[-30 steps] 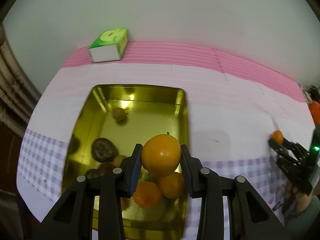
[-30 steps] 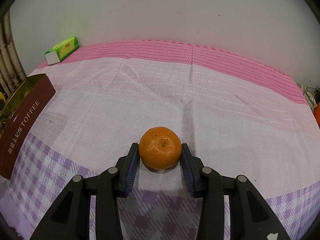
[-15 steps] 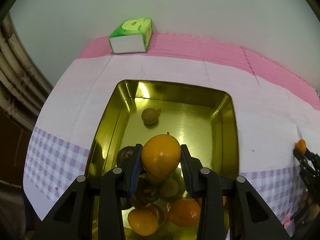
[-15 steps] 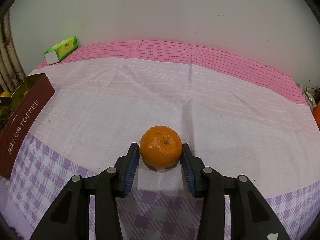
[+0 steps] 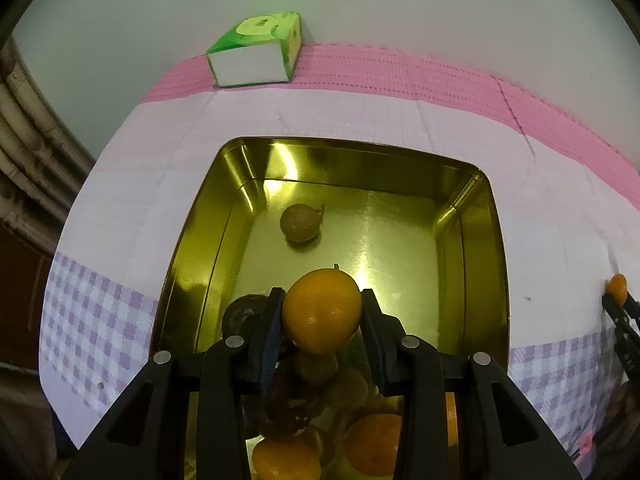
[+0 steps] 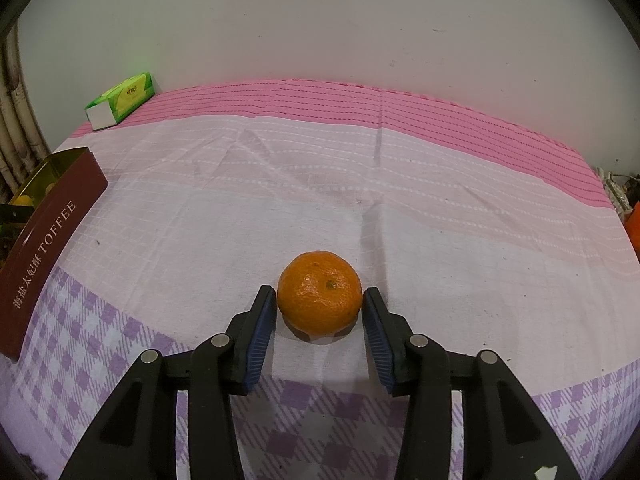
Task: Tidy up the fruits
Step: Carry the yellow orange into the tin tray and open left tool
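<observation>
My left gripper (image 5: pixel 322 300) is shut on an orange (image 5: pixel 320 316) and hangs over the near half of a gold tin (image 5: pixel 360 148). Below it in the tin lie several oranges (image 5: pixel 372 444) and dark brown fruits (image 5: pixel 240 316). One brown fruit (image 5: pixel 300 224) sits alone farther back. In the right wrist view a tangerine (image 6: pixel 320 292) rests on the cloth between the pads of my right gripper (image 6: pixel 320 300). Its jaws are opening, with thin gaps on both sides of the fruit. The tin's dark red wall (image 6: pixel 48 248), printed TOFFEE, stands at the left edge.
A green tissue box (image 5: pixel 256 54) lies at the back of the table against the wall, also seen as the tissue box (image 6: pixel 120 100) at far left. A pink and lilac checked cloth (image 6: pixel 360 200) covers the table. Curtains hang at the left.
My left gripper has carried the orange farther over the tin and lower, so the tin looks larger. The right pads have drawn slightly away from the tangerine, which stayed put.
</observation>
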The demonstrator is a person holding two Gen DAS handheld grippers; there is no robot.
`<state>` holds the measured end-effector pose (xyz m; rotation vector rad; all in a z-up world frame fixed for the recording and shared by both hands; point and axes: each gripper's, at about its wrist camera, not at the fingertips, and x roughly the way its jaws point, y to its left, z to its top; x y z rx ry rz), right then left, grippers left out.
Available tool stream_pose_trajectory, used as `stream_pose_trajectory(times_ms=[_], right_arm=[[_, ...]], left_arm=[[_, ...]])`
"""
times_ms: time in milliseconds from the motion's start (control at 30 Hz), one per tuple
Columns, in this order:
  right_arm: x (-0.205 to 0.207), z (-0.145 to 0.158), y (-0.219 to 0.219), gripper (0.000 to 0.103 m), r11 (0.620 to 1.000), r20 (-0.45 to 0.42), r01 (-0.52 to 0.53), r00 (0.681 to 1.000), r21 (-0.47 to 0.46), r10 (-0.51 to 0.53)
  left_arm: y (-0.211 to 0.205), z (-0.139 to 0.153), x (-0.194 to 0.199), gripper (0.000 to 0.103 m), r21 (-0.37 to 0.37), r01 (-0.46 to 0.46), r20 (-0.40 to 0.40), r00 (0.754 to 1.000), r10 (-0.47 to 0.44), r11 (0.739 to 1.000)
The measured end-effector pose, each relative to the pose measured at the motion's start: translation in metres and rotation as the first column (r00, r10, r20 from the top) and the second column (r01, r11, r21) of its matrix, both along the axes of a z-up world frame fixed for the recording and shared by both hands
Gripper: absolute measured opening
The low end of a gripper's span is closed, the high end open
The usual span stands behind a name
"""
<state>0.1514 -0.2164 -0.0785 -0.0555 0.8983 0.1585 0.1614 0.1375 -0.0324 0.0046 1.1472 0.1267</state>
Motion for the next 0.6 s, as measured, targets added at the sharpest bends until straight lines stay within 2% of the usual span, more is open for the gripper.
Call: stream_pose_trajectory(times_ms=[600], right_arm=[[0.000, 0.000, 0.000, 0.042, 1.000, 0.000, 0.000, 1.000, -0.001, 0.000]], left_arm=[[-0.011, -0.015, 0.004, 0.038, 0.025, 0.033, -0.046, 0.998, -0.032, 0.999]])
